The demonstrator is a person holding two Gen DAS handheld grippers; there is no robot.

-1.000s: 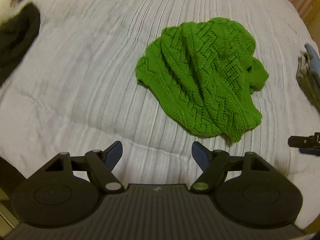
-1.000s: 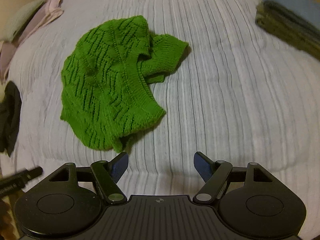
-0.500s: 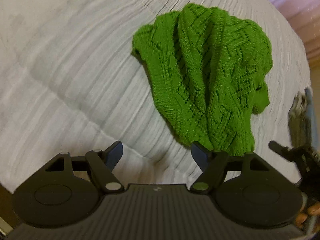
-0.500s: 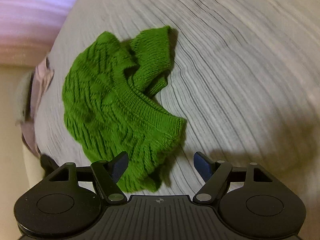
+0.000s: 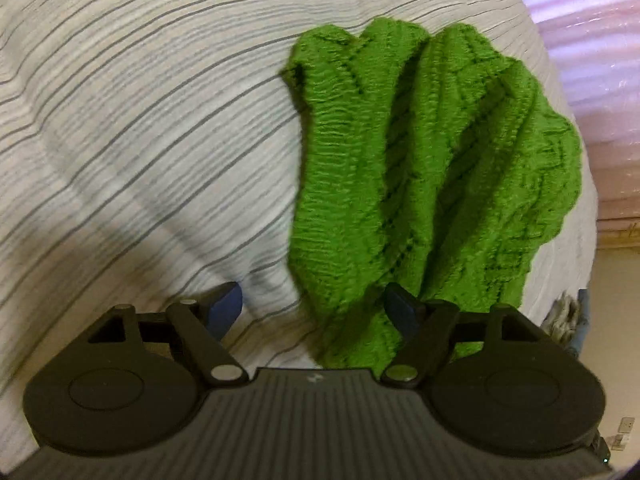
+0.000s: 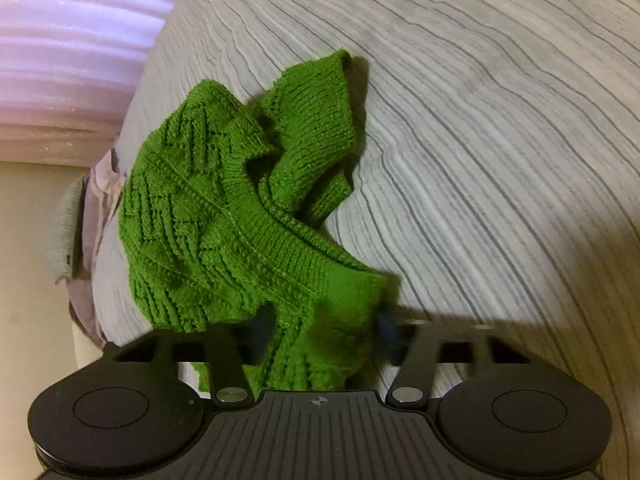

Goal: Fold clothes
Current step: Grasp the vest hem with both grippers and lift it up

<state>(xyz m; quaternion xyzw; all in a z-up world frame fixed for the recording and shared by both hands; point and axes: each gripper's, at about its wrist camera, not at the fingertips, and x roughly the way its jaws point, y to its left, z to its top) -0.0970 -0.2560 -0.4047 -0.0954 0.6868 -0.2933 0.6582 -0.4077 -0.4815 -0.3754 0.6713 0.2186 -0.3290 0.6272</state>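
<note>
A crumpled green knitted sweater [image 5: 420,184] is lying on a bed covered with a grey-striped white bedspread [image 5: 140,128], close to the bed's edge. The left claw [image 5: 316,308] is standing wide with its jaws closing; the sweater's hem is lying between them, against the right-hand finger, and the other finger is resting clear over bare bedspread. The right claw [image 6: 320,328] is narrowing around a corner of the sweater [image 6: 224,220], its jaws closing with knit bunched between them, though blur is hiding whether the pads are pressing. A pink curtain [image 6: 72,52] is hanging beyond the bed.
</note>
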